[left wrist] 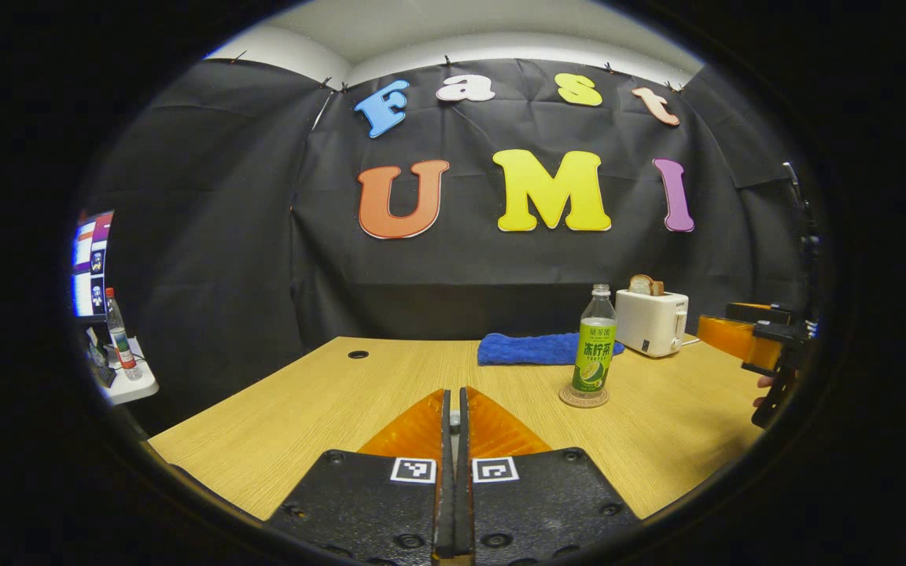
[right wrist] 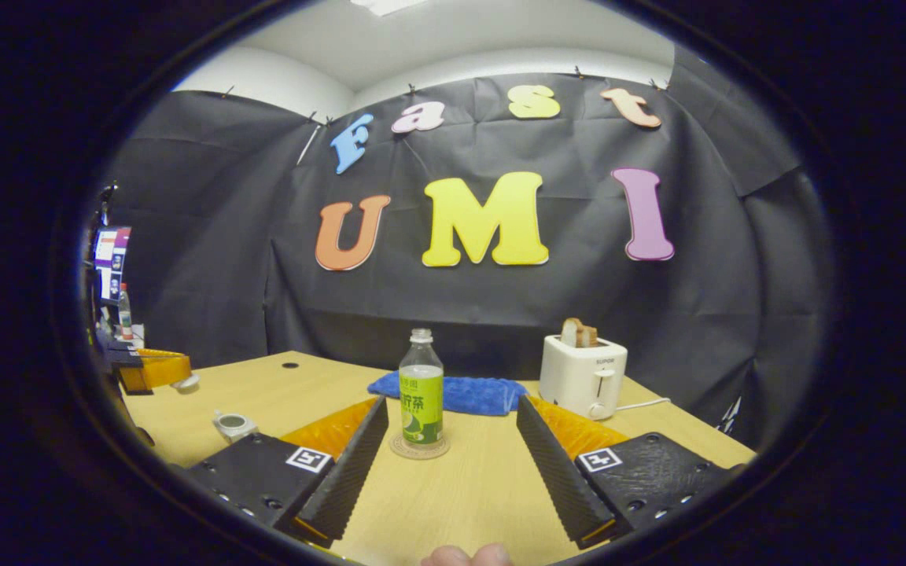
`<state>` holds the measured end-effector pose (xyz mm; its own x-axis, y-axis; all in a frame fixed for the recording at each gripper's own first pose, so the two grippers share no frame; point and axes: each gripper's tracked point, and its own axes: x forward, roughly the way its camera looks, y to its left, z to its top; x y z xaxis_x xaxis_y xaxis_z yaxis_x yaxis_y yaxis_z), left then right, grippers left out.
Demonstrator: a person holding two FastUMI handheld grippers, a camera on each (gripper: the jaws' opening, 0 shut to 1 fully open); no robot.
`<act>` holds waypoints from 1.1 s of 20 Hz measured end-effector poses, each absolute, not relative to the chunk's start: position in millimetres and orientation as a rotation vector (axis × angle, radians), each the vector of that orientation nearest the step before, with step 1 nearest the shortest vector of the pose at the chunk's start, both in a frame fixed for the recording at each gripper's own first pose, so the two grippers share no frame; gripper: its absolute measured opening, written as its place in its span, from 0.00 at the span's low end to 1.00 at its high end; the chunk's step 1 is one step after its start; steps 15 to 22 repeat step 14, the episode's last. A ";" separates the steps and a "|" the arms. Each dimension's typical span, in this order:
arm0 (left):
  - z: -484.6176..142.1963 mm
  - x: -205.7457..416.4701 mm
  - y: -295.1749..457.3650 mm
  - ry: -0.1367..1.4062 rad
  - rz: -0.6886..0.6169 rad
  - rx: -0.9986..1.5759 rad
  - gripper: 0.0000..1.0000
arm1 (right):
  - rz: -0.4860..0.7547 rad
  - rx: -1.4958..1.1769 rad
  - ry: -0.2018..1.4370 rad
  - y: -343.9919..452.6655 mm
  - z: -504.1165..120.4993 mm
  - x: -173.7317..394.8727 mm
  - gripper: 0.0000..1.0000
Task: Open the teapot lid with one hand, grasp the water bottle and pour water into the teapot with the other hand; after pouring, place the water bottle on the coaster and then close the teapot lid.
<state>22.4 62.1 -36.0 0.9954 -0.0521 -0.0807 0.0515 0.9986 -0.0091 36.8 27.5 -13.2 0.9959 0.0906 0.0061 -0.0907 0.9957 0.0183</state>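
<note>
Pale wood-grain table [right wrist: 469, 495] carries everything. White two-slot toaster [right wrist: 583, 376] with bread slice at back right, folded blue towel [right wrist: 461, 393] beside it. Green-labelled clear plastic water bottle [right wrist: 421, 393] stands upright on round cork coaster [right wrist: 419, 448], uncapped: placing step looks done. Small pale teapot [right wrist: 233, 424] sits well left of bottle, partly hidden; lid state unclear, so closing may remain. Right tool [right wrist: 449, 460] spread wide, holding nothing, bottle ahead between its fingers. Left tool [left wrist: 455, 428] pinched together, empty.

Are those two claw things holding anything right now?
Nothing is held. The left gripper is shut on air; the right gripper is open, the water bottle standing free beyond it.
</note>
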 end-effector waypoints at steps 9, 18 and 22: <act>-85.1 62.7 53.6 0.168 -0.047 -0.006 0.04 | 0.064 0.059 0.010 1.4 -30.6 22.4 0.98; -96.9 65.5 54.7 0.188 -0.043 -0.008 0.04 | 0.084 0.033 0.016 10.1 -36.5 22.6 0.97; -96.9 65.5 54.7 0.188 -0.043 -0.008 0.04 | 0.084 0.033 0.016 10.1 -36.5 22.6 0.97</act>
